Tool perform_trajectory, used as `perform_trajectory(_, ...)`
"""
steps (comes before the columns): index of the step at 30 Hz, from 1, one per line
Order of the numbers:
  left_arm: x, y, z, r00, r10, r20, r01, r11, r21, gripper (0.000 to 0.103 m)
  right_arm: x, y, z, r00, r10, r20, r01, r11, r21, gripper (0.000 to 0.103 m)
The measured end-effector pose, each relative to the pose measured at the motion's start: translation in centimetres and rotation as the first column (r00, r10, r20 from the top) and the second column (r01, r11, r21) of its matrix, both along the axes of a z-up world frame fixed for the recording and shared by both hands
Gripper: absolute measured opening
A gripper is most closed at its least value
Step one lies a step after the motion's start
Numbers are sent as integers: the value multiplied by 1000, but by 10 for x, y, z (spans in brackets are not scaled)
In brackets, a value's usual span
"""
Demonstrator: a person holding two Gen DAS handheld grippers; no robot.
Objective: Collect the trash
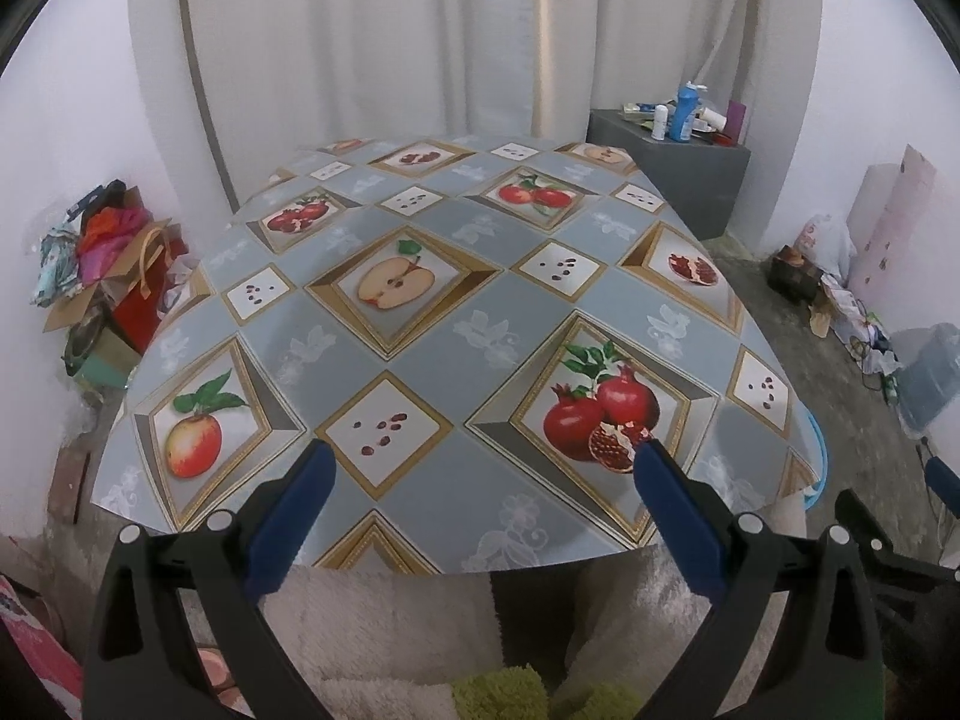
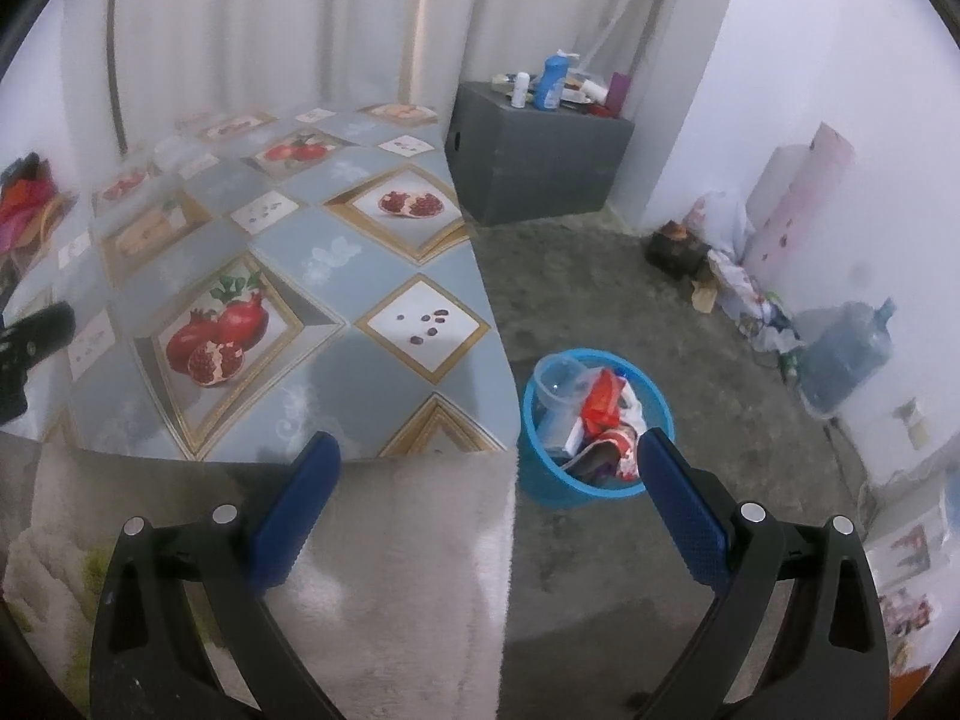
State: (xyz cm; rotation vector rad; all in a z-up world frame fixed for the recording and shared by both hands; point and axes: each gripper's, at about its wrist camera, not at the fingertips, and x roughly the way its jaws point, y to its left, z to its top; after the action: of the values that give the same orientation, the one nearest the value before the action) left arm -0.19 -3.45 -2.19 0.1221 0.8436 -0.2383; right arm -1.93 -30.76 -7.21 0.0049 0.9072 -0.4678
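A blue bin (image 2: 543,480) stands on the floor just right of the table's near corner. It holds trash: a clear plastic cup (image 2: 558,381), a red wrapper (image 2: 603,399) and other packaging. My right gripper (image 2: 487,450) is open and empty, hovering near the table's edge with its right finger over the bin's rim. My left gripper (image 1: 485,456) is open and empty above the near edge of the table (image 1: 420,354), which is covered with a fruit-patterned cloth. Only a sliver of the bin (image 1: 817,456) shows past the table's right edge in the left wrist view.
A grey box (image 2: 540,162) with bottles on top stands in the far corner. Bags and clutter (image 2: 738,282) and a large water jug (image 2: 846,354) line the right wall. A pile of bags and cloth (image 1: 114,264) sits left of the table. A pale fluffy rug (image 2: 390,570) lies below.
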Motion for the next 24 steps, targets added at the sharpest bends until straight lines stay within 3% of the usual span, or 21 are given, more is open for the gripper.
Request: perform_trajectory(24, -3, 0, 2, 1000, 2, -4, -2, 1000, -3, 98, -4, -3, 5, 1000, -19, 16, 19, 1000, -10, 95)
